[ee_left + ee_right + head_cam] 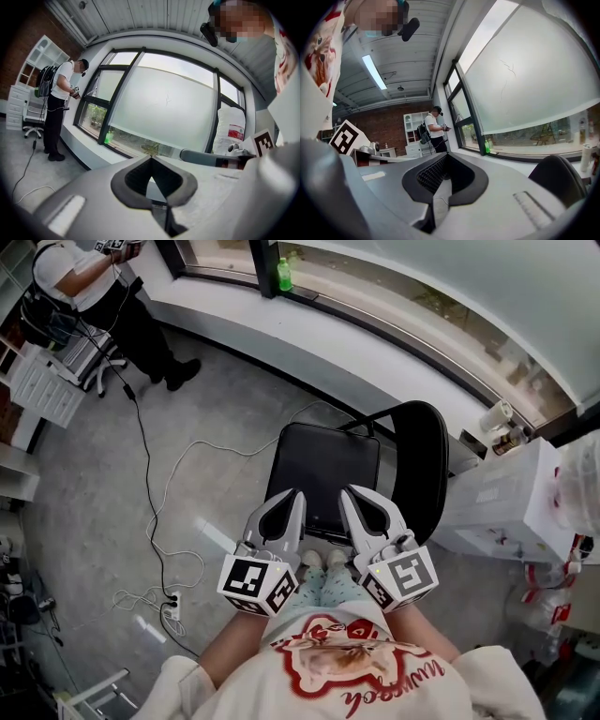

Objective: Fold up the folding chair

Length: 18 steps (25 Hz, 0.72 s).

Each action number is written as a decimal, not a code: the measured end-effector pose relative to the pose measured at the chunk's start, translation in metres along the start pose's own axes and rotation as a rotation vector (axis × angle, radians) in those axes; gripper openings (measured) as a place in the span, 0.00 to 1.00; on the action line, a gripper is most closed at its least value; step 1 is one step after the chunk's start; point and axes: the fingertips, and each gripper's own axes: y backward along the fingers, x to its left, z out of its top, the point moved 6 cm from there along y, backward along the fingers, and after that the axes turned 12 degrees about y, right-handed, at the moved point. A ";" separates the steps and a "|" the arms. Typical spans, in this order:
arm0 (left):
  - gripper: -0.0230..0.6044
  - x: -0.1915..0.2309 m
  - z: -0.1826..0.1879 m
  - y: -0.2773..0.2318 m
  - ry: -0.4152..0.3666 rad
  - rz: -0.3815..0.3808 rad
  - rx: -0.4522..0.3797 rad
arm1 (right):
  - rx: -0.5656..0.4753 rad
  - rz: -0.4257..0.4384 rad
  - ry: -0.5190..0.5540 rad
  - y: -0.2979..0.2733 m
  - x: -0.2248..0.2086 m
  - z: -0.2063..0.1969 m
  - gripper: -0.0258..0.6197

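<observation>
The left gripper (293,495) and right gripper (349,493), jaws pressing together empty, are hovering near the black padded metal-framed folding chair (323,470). It is probably stiff and heavyish, so I am judging the seat's near edge the best hold.

The folding chair (323,465) is finished in black (floor (94,512): grey); black-and-white squares are borne by left claw (293,495) and right claw (349,493).

Window side of the room, grey floor (84,512).
Person (94,292) with backpack stands at the sill (309,334), white drawers (42,385) just beside. Green bottle (284,274) upright on the sill, further along. Cable (150,493) loops over the floor to a power strip (172,607). White boxes (511,498) at right; white bag (229,129), red print, by the window. Brick wall (389,126) and ceiling light (374,71) behind.
</observation>
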 end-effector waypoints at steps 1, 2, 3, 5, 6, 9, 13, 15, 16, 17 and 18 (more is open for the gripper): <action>0.04 0.002 -0.003 -0.001 0.001 0.007 0.004 | 0.009 0.003 -0.003 -0.001 -0.001 -0.003 0.08; 0.04 0.004 -0.006 -0.002 0.004 0.015 0.009 | 0.017 0.006 -0.005 -0.003 -0.003 -0.007 0.08; 0.04 0.007 -0.010 -0.004 0.009 0.022 0.014 | 0.026 0.008 -0.006 -0.004 -0.005 -0.011 0.08; 0.04 0.011 -0.020 -0.008 0.023 0.039 0.023 | 0.046 0.012 -0.007 -0.006 -0.009 -0.021 0.08; 0.04 0.014 -0.025 -0.010 0.031 0.048 0.028 | 0.057 0.016 -0.007 -0.007 -0.010 -0.026 0.08; 0.04 0.019 -0.037 -0.017 0.048 0.072 0.038 | 0.081 0.038 -0.010 -0.010 -0.014 -0.038 0.08; 0.04 0.025 -0.049 -0.023 0.052 0.090 0.046 | 0.103 0.064 -0.016 -0.016 -0.015 -0.052 0.08; 0.04 0.031 -0.054 -0.028 0.058 0.098 0.046 | 0.115 0.073 -0.025 -0.021 -0.016 -0.061 0.08; 0.04 0.033 -0.057 -0.031 0.060 0.100 0.047 | 0.119 0.077 -0.031 -0.023 -0.016 -0.066 0.08; 0.04 0.035 -0.060 -0.033 0.061 0.100 0.051 | 0.124 0.080 -0.037 -0.026 -0.016 -0.071 0.08; 0.04 0.037 -0.063 -0.034 0.061 0.101 0.058 | 0.129 0.083 -0.041 -0.028 -0.015 -0.076 0.08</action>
